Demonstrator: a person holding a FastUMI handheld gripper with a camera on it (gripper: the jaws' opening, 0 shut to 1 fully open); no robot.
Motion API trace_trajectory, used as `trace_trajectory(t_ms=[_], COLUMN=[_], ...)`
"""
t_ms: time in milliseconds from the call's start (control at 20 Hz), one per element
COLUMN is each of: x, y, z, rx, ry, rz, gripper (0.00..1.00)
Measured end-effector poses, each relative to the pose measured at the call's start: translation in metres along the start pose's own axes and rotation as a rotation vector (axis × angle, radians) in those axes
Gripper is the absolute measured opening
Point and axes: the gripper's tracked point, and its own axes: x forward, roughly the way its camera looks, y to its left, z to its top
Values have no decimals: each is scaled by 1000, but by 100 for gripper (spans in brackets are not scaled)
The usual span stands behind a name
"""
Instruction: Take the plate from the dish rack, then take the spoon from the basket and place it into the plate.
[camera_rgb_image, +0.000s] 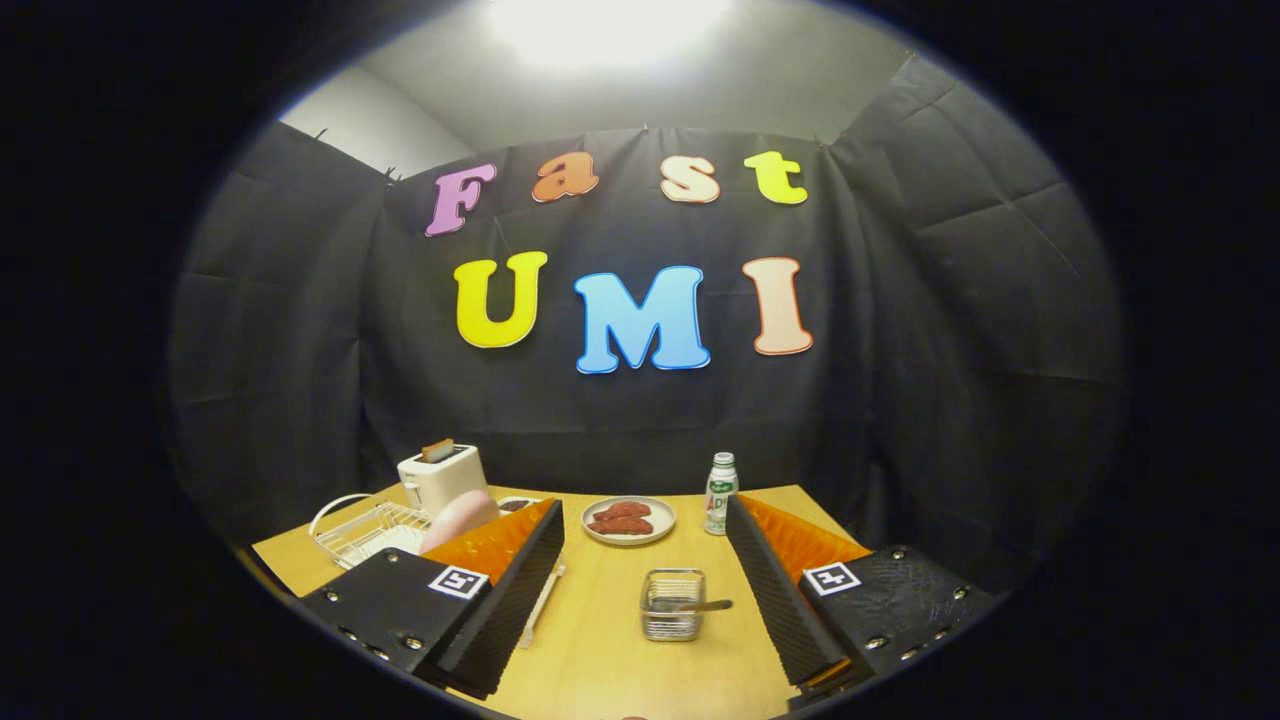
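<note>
My gripper (643, 507) is open, its fingers spread wide above the wooden table (600, 660) with nothing between them. Between the fingers and close in front stands a small wire basket (672, 605). A metal spoon (700, 605) lies in it, its handle sticking out toward the right finger. A white wire dish rack (362, 532) sits beyond the left finger. A pink plate (457, 520) stands in the rack, partly hidden behind the left finger.
A beige plate with reddish food (628, 520) sits just beyond the fingertips. A small white bottle (720, 493) stands by the right fingertip. A white toaster (441, 477) holding toast stands behind the rack. A pale stick (542, 602) lies by the left finger.
</note>
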Motion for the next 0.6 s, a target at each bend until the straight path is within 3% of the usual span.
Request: trace_trajectory(t_ms=[250,600], x=[57,132], y=[82,161], z=[-18,-75], rx=[77,164], ry=[80,321], rz=[-3,-18], gripper=[99,99])
